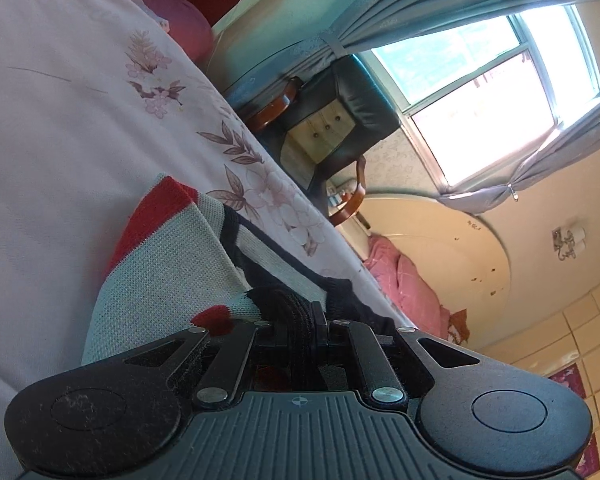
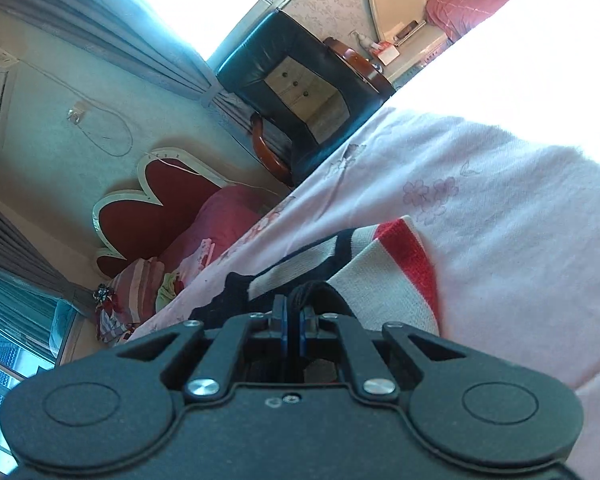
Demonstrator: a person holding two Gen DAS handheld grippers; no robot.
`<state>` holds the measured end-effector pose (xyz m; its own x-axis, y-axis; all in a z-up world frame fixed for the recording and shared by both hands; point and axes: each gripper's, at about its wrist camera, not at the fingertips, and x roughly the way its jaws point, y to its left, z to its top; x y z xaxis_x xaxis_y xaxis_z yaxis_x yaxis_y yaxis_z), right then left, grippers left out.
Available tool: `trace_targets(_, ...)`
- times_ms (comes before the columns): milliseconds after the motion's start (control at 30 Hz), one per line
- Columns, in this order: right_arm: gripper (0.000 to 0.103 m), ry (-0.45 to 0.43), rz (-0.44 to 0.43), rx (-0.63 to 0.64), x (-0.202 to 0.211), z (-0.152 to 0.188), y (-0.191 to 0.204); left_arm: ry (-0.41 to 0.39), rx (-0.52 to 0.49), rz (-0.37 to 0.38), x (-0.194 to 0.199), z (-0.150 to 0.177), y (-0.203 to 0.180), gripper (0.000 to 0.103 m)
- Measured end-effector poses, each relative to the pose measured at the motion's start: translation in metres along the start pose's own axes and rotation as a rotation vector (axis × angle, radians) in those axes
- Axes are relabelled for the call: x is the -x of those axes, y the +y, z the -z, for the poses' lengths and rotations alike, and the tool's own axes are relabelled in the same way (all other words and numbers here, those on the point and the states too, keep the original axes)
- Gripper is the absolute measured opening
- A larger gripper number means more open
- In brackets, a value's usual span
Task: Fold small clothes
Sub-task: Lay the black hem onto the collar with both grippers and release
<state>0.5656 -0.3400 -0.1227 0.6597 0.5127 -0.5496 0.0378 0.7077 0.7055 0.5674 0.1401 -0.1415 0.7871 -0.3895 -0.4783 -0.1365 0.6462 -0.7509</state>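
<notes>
A small knit garment (image 1: 168,264) with white, red and dark navy stripes lies on a pink floral bedsheet (image 1: 60,120). My left gripper (image 1: 300,320) is shut on its dark ribbed edge, which is bunched between the fingers. The same garment (image 2: 384,276) shows in the right wrist view, draped on the bedsheet (image 2: 500,200). My right gripper (image 2: 294,312) is shut on another part of the dark edge, pinched between its blue pads. Both views are strongly tilted.
A black leather armchair (image 1: 340,120) with wooden arms stands beside the bed, also in the right wrist view (image 2: 296,80). Pink pillows (image 2: 220,224) and a red heart-shaped headboard (image 2: 148,216) lie at the bed's head. A bright window (image 1: 480,92) with grey curtains is behind.
</notes>
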Motion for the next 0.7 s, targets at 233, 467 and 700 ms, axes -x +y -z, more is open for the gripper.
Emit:
trace_targets(233,0.012,0.014,-0.031,0.025,-0.031,-0.005,-0.014,-0.027,-0.032,0.002,-0.016,-0.001,0.005,0.023)
trace_targets(467,0.050,-0.057,-0.049,0.058,-0.018,-0.009,-0.005,-0.094,-0.153,-0.008,-0.008,-0.011,-0.021,0.072)
trace_targets(700,0.046,-0.066,0.013,0.178,-0.009,-0.023,0.008,0.019,-0.398,-0.164,-0.021,-0.028,-0.042,0.057)
